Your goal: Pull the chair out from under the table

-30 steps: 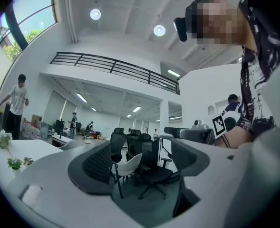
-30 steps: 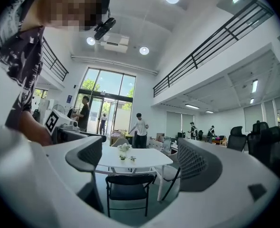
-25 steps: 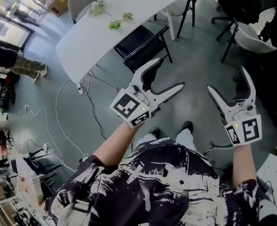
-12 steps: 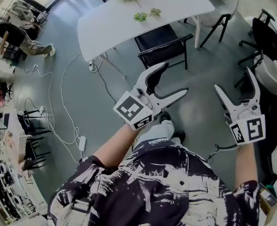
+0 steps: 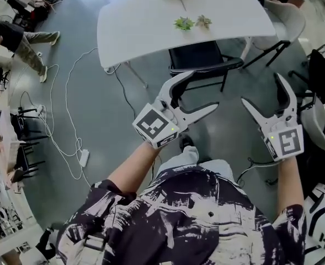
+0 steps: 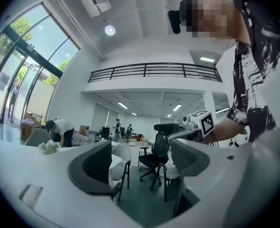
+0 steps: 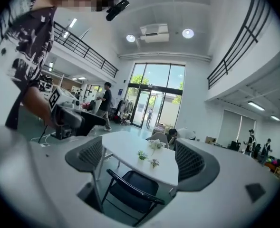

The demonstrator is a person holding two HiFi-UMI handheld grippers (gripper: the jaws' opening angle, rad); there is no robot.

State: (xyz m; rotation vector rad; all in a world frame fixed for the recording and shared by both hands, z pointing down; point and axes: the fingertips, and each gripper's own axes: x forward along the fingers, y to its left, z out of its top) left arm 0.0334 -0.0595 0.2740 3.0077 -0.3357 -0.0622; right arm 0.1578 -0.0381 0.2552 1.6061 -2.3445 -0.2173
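Above, chair (image 5: 203, 57) sits partly under table (image 5: 151, 21) — seat and backrest protrude on the near side. Left gripper (image 5: 203, 90) and right gripper (image 5: 261, 88) hover short of it — jaws spread, empty.

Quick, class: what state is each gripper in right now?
Left gripper: open, holding nothing.
Right gripper: open, holding nothing.

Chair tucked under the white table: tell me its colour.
Black, both seat and frame. The chair shows best in the right gripper view.
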